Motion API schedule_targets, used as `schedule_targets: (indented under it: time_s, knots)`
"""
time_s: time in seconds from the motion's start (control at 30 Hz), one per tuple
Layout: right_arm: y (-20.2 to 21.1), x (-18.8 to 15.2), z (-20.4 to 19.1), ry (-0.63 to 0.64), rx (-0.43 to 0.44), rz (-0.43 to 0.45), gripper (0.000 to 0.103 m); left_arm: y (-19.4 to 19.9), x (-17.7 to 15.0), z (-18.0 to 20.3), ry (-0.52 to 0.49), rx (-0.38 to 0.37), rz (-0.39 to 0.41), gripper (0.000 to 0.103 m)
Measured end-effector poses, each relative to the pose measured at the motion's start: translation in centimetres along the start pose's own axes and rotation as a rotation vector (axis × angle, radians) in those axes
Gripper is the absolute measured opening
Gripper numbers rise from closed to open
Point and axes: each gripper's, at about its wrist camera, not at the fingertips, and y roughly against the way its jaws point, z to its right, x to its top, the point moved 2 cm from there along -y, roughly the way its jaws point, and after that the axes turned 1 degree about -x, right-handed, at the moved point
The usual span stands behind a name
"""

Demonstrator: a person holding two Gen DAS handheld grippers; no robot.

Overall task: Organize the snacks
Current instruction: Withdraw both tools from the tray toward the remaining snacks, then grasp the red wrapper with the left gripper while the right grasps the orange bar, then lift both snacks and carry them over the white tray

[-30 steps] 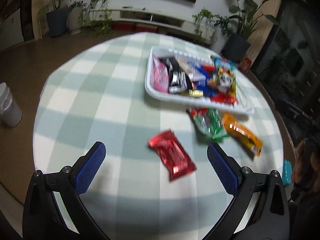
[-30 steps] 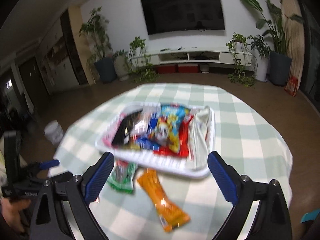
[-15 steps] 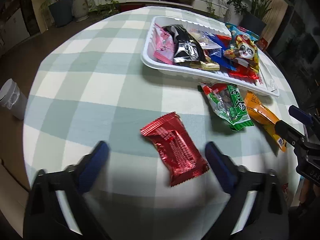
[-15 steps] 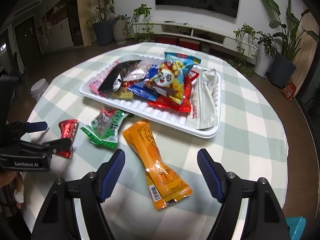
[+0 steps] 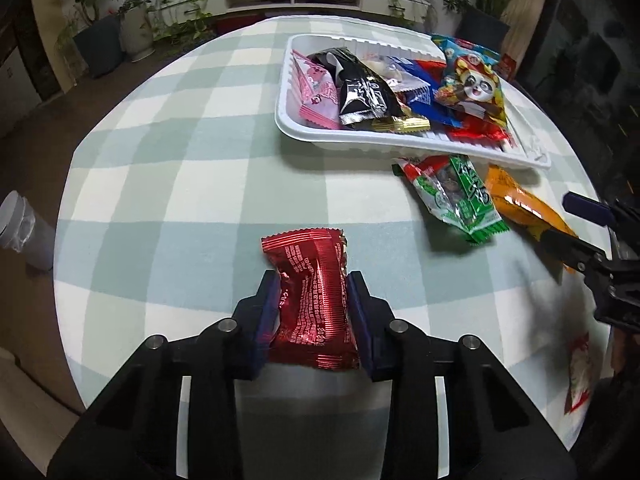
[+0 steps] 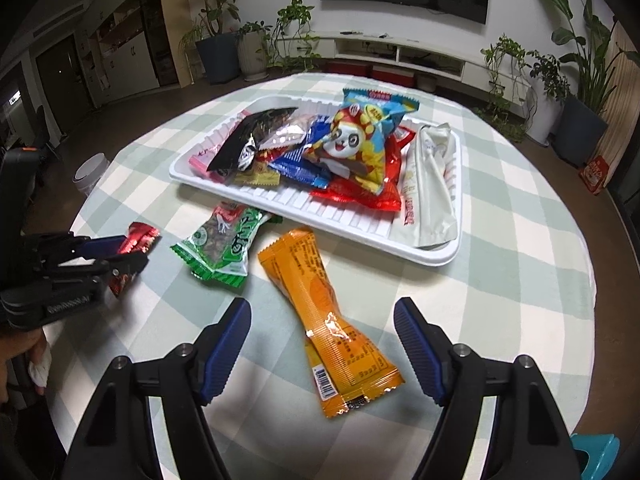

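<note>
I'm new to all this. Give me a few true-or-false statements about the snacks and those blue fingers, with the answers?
1. The left gripper squeezes a red packet. True.
2. The orange packet lies in the tray. False: it lies on the table, outside the tray.
3. The right gripper is open around the orange packet. True.
4. The panda bag is on the tablecloth. False: it is in the tray.
5. The green packet is held. False: it lies loose.

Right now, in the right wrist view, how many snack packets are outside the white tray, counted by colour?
red packet: 1
green packet: 1
orange packet: 1
Total: 3
</note>
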Motion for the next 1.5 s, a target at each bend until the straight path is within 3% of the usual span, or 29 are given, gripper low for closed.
schedule_targets:
  time_s: [0.4, 0.57, 0.63, 0.7, 0.97, 1.3, 1.5]
  knots:
    - [-2.5, -0.7, -0.8, 0.042, -0.012, -0.095, 0.065, 0.8, -1.4, 0.4, -0.018, -0.077, 0.022, 0.03]
    - [-2.6, -0.8, -0.6, 0.029, 0.004, -0.095, 0.063, 1.1, -1.7, 0.3, -0.003, -0.118, 0.038, 0.03]
    - [-2.6, -0.8, -0.5, 0.019, 0.013, -0.093, 0.058, 1.2, -1.9, 0.2, 0.001, -0.13, 0.043, 0.03]
    - [-2.5, -0.7, -0.2, -0.006, 0.026, -0.09, 0.035, 1.3, -2.0, 0.1, 0.009, -0.143, 0.046, 0.03]
    - [-1.6, -1.1, 0.6, -0.082, 0.078, -0.093, 0.026, 1.4, -2.2, -0.4, 0.034, -0.177, 0.058, 0.03]
    - [2.6, -1.6, 0.0, -0.129, 0.082, 0.029, 0.024, 2.5, -2.1, -1.1, 0.083, -0.256, 0.095, 0.03]
    - [5.5, -1.5, 1.9, -0.236, 0.088, 0.134, 0.024, 5.3, -0.5, -1.4, 0.104, -0.301, 0.169, 0.03]
